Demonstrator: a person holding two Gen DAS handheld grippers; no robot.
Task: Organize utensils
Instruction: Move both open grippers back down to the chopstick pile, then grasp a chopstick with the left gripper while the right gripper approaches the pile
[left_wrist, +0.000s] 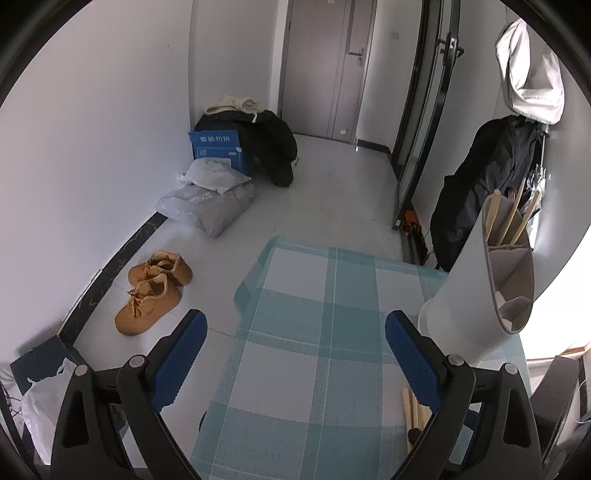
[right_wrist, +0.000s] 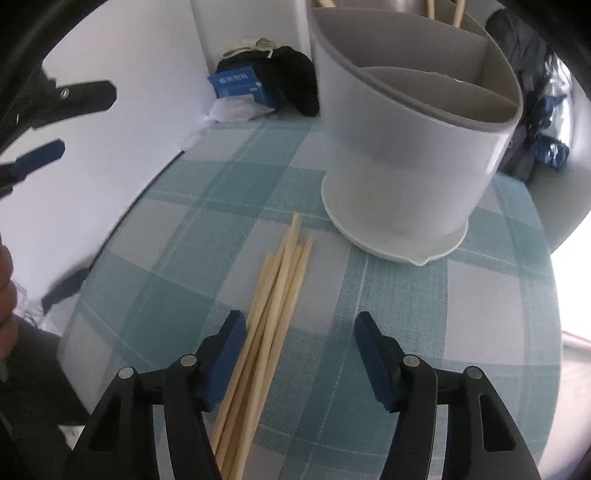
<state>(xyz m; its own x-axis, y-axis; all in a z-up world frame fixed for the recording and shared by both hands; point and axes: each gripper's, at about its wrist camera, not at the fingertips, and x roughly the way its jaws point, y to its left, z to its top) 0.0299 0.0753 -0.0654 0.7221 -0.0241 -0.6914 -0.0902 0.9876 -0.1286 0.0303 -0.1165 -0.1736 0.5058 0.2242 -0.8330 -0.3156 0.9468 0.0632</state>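
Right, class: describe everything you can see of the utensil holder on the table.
The utensil holder is a round, white, plastic-looking tub with a grey rim, split by inner walls into compartments. It stands upright on a white saucer-like base with a small spout, on the checked tablecloth. A few wooden chopsticks stand in its far compartment; the near ones look empty. Loose chopsticks lie just in front, not touching it. Neither gripper touches it.

Probably a home entryway: a pair of tan shoes (left_wrist: 153, 291) on the tiled floor (left_wrist: 332, 177), a door (left_wrist: 325, 66), coats (left_wrist: 487, 184) hanging, a checked tablecloth (left_wrist: 314, 332).
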